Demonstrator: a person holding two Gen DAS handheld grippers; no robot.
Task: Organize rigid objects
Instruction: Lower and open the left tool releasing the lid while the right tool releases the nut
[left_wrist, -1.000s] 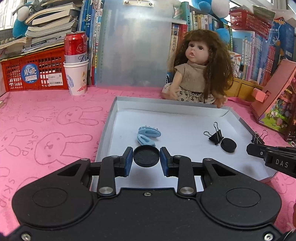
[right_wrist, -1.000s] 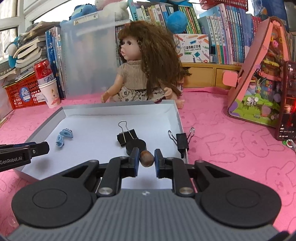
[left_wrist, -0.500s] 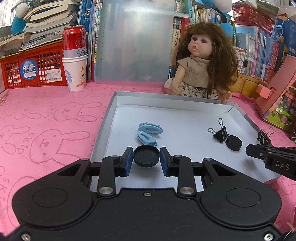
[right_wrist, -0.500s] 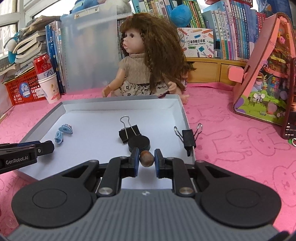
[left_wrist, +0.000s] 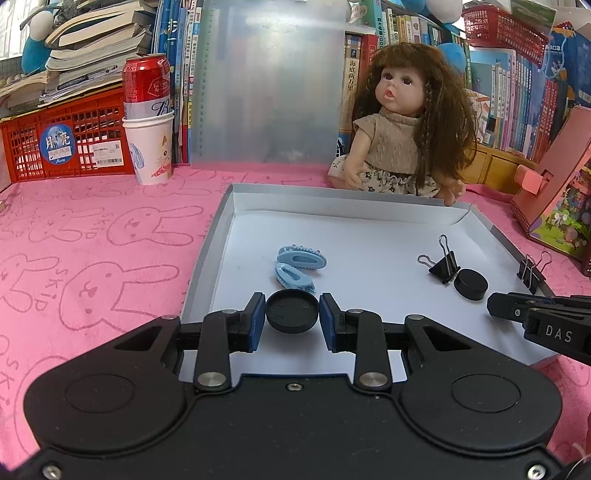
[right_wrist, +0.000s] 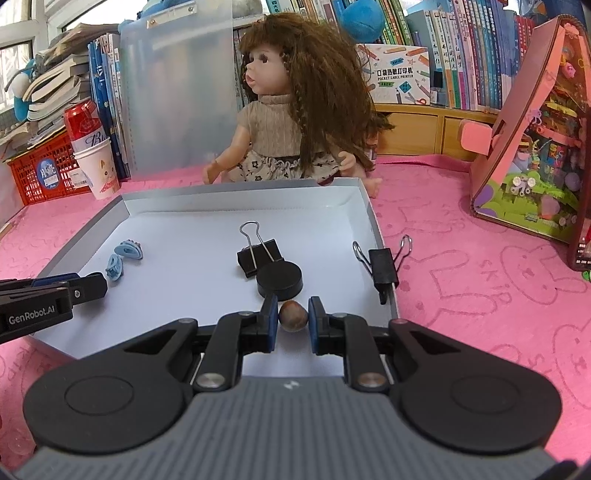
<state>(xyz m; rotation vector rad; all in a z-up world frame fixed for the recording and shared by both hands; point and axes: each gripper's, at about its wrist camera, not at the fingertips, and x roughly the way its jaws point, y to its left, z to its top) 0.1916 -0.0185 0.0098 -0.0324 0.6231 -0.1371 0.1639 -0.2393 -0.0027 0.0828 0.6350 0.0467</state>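
Holding a black cap and a brown nut over the tray

Gripping a round black cap between blue-padded fingers: left hand-held gripper, clenched on the cap at both sides, above the near-left part of a shallow white tray. Lying just beyond the cap, on the tray floor: two light-blue hair clips, touching or nearly touching each other. Farther right, mid-tray: a black binder clip with wire handles up, resting against a black puck-shaped disc. Clamped onto the tray's right rim: a second black binder clip, handles splayed to either side. Pinching a small brown nut between its fingertips: right hand-held gripper, closed on the nut, just in front of the black disc near the tray's right front. Sitting on a pink rabbit-print surface: the tray itself. Behind the tray, left to right: a red basket, a red can standing in a white paper cup, a long-haired doll sitting at the far rim, and a pink toy house.
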